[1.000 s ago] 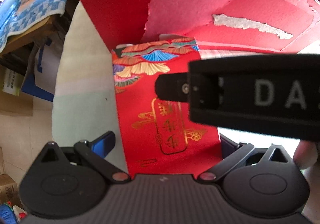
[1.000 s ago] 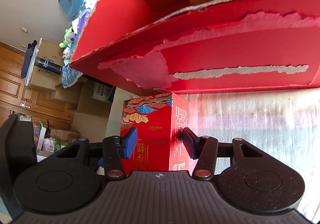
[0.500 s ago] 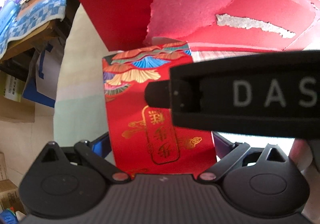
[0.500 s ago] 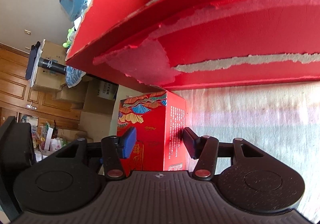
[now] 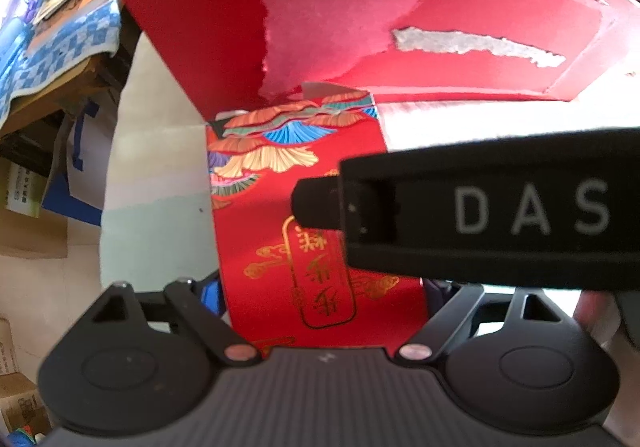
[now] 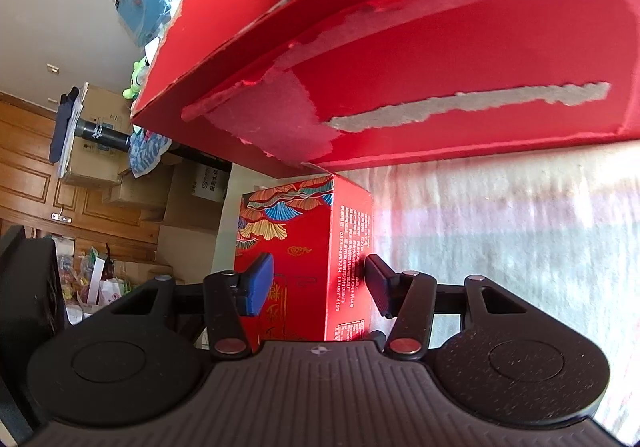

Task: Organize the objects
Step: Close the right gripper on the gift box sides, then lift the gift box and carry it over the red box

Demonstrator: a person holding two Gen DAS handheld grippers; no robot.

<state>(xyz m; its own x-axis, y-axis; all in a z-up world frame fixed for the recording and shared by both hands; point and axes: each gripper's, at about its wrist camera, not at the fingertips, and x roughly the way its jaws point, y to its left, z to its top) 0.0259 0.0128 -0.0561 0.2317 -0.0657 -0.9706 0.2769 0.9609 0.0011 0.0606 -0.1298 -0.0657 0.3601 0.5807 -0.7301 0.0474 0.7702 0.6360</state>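
Near the table's left edge, left tongs (image 5: 320, 287) spread wide across the broad decorated face of the small red box (image 5: 304, 231), apparently steadying. Right tongs (image 6: 316, 283) closed on its narrower sides, probably to lift it into the torn red carton (image 6: 460, 59) just behind.

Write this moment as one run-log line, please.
left gripper: around red gift box | right gripper: shut on it | big torn red box: behind

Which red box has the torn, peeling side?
The big open red box; its wall shows ripped paper. The small box with fan patterns, between the right gripper, looks undamaged.
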